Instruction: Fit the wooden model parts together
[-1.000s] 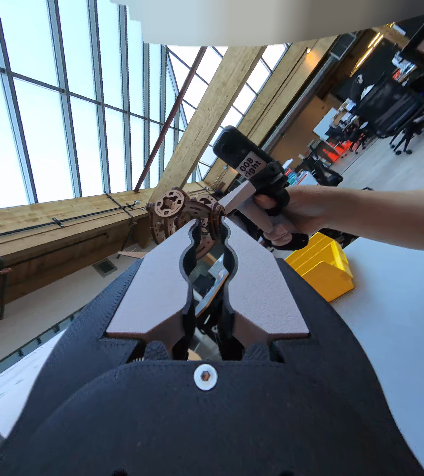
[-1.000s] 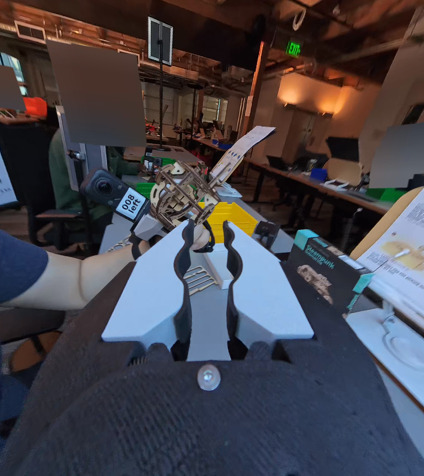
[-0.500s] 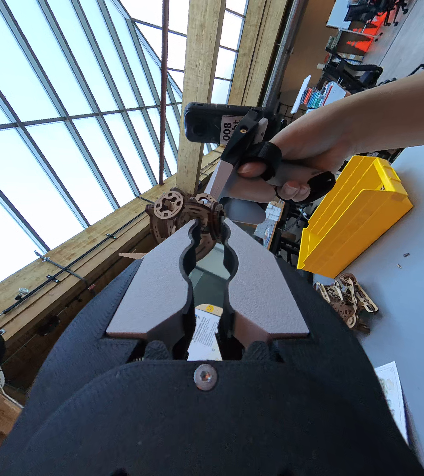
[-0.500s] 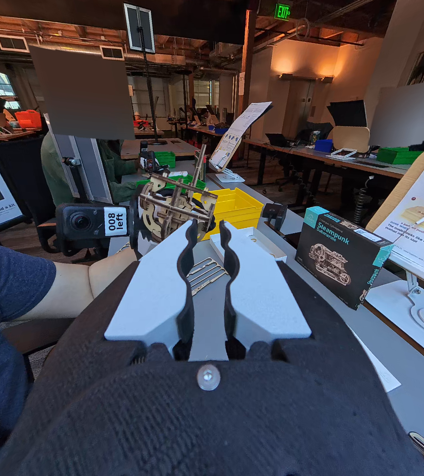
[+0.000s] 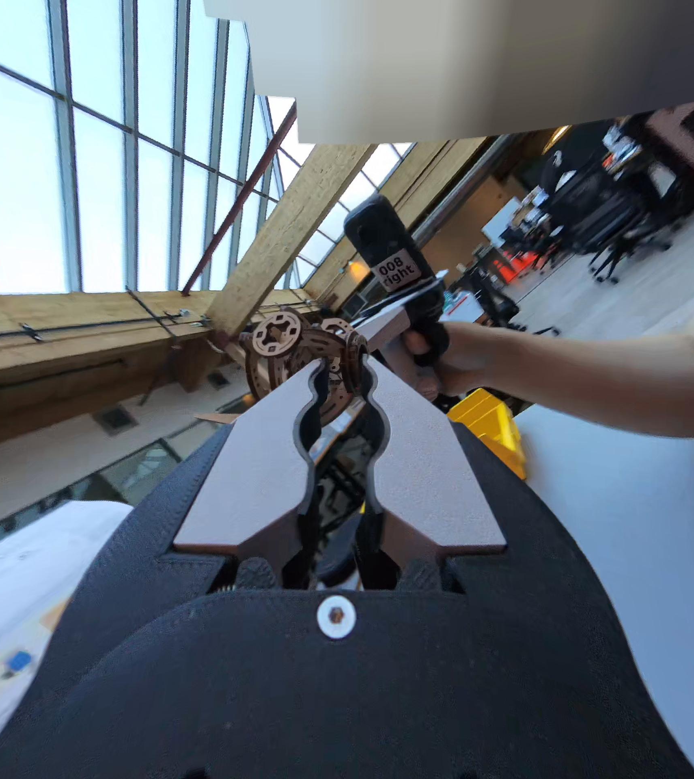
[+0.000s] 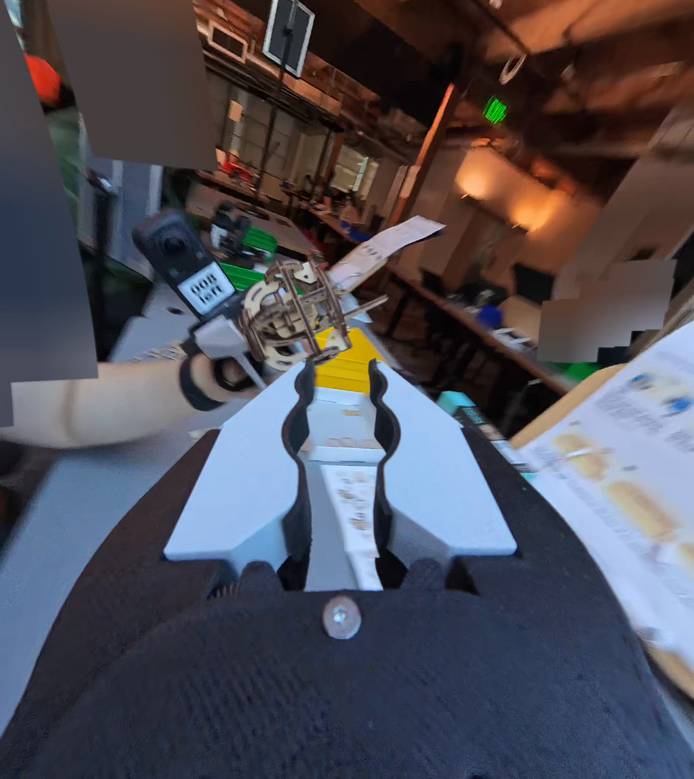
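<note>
In my left wrist view, my left tool (image 5: 343,371) is clamped on the wooden model (image 5: 294,362), a cage of rings and spoked discs held up in the air at the centre of the frame, above the fingertips. The pinch falls on a thin ring at the model's near edge, so most of its bulk hangs out past the tips toward the upper left. My right tool (image 5: 372,331) comes in from the right, its fingers just beside the model; I cannot tell here whether they touch it. The grey counter (image 5: 632,527) lies at the lower right with a yellow bin (image 5: 490,430) on it.

In my right wrist view, my right tool (image 6: 341,371) stands apart and empty, its tips just below the model (image 6: 292,316), which sits in the upper middle of the frame. A slim wooden stick (image 6: 364,305) juts from the model toward the right. An instruction booklet (image 6: 632,463) leans at the right edge.

I judge the risk lies in the grip: a push from my right tool could twist the model in the left tips or snap a thin ring. The stick could break if caught. A slip would drop everything onto the counter.
</note>
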### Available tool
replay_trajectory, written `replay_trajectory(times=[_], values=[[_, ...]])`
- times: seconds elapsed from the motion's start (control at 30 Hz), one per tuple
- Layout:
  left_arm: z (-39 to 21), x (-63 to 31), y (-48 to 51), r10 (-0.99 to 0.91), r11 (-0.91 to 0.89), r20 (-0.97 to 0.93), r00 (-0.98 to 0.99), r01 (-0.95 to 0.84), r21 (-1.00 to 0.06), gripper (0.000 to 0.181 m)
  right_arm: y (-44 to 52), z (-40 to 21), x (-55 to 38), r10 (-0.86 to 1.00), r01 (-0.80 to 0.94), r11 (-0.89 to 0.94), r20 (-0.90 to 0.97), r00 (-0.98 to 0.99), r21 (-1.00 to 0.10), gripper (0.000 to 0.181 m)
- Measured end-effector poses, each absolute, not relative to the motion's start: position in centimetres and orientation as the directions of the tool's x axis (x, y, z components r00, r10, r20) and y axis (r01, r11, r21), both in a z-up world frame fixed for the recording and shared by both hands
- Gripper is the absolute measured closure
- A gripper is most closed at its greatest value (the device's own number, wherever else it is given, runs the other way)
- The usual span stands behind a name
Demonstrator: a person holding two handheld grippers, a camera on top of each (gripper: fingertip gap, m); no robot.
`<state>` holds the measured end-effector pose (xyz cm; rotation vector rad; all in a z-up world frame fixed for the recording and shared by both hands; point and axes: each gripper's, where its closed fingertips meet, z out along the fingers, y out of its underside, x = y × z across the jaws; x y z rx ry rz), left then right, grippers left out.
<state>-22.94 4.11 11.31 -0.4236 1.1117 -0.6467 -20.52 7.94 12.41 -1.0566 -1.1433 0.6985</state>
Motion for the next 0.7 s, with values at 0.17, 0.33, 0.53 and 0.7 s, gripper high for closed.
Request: replay_trajectory(times=[0.17, 0.33, 0.53, 0.7], values=[[10.4, -21.9, 4.3, -0.816, 0.574, -0.557, 0.154, 0.327, -0.751, 0.169, 7.2, 11.4, -20.0, 0.769, 0.197, 0.547, 0.581, 0.268, -0.814, 0.164], [9.8, -21.6, 4.7, -0.867, 0.487, -0.489, 0.093, 0.359, -0.796, 0.169, 6.9, 10.9, -20.5, 0.768, 0.224, 0.548, 0.591, 0.247, -0.806, 0.173], [9.4, -21.7, 4.9, -0.890, 0.437, -0.453, 0.046, 0.369, -0.820, 0.168, 7.3, 9.9, -20.9, 0.818, 0.234, 0.488, 0.534, 0.215, -0.841, 0.180], [9.3, -22.0, 5.9, -0.920, 0.375, -0.391, 0.028, 0.356, -0.856, 0.164, 8.6, 9.3, -21.0, 0.886, 0.212, 0.363, 0.406, 0.224, -0.908, 0.181]])
